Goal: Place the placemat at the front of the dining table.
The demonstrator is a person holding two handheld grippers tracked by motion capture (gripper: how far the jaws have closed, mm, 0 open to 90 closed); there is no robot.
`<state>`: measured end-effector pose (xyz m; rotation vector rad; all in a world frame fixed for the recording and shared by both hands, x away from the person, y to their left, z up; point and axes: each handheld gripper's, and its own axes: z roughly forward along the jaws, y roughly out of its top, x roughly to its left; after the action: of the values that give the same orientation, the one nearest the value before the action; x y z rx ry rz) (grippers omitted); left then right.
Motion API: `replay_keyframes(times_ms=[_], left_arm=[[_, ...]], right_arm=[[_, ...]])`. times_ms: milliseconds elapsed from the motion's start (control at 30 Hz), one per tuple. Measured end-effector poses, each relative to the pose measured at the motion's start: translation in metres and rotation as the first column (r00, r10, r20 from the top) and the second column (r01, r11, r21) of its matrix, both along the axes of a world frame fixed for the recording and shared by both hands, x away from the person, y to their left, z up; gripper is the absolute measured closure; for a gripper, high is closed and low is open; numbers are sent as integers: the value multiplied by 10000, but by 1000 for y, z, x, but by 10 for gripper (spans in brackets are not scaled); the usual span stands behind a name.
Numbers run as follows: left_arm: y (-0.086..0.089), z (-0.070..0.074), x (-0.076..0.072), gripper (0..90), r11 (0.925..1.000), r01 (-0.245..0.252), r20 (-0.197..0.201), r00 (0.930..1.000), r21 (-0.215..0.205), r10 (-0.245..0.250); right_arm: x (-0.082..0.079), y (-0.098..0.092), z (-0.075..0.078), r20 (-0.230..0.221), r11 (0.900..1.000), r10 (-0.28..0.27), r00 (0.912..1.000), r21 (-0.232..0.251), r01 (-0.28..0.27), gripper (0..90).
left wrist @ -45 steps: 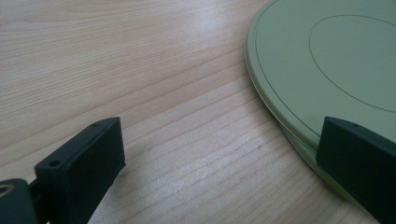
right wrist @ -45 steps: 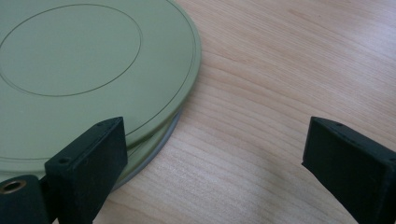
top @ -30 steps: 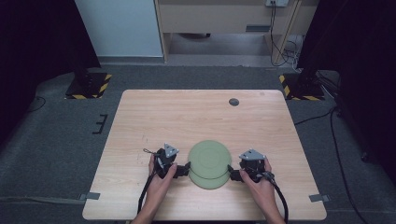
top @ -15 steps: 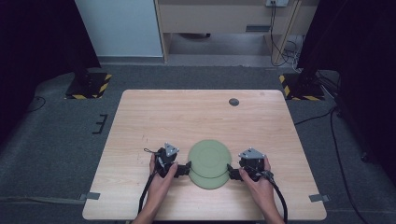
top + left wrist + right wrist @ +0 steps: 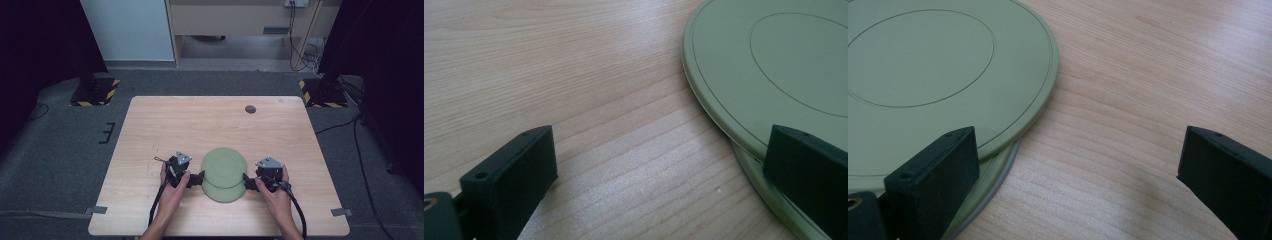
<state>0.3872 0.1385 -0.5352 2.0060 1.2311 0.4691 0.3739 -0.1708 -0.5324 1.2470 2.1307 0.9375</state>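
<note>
The room has a grey carpeted floor, with a pale blue-white panel and a light wooden cabinet along the far wall. Two black stand bases edged in yellow-and-black hazard stripes sit on the floor beyond the table's far corners, and dark cables trail across the carpet at the right.

The rectangular light wood-grain table carries a small dark round disc near its far edge.

Near the front edge lie two flat round sage-green plates, one stacked on the other. The upper plate sits offset toward the far side, so the lower plate's rim shows beneath it (both gripper views confirm the overlap).

The left gripper is held at the plates' left edge, jaws spread wide; one jaw overlaps the upper plate's rim, the other is over bare wood. The right gripper mirrors it at the right edge, jaws likewise spread wide, gripping nothing.
</note>
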Motion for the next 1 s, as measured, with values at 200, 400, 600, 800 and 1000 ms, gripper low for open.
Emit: replay_keyframes(times_ms=[200, 400, 600, 800, 1000], left_arm=[[0, 3, -2, 19, 9999, 104, 42, 9999, 2, -104], [-2, 5, -4, 18, 9997, 234, -17, 9997, -43, -234], [-8, 13, -11, 18, 9985, 536, -27, 9986, -62, -536], [-11, 12, -16, 20, 9974, 711, -147, 9973, -103, -713], [-12, 9, -19, 18, 9959, 902, -268, 9956, -49, -903]], right_arm=[[-1, 0, 8, -271, 9989, 446, 9986, -135, -449, 59], [0, 1, 16, -542, 9958, 909, 9944, -71, -914, 68], [13, -5, 26, -1061, 9915, 1260, 9863, -194, -1287, 97], [25, -3, 34, -1447, 9875, 1524, 9777, -172, -1565, 137], [40, 4, 43, -1839, 9808, 1832, 9657, -322, -1923, 117]])
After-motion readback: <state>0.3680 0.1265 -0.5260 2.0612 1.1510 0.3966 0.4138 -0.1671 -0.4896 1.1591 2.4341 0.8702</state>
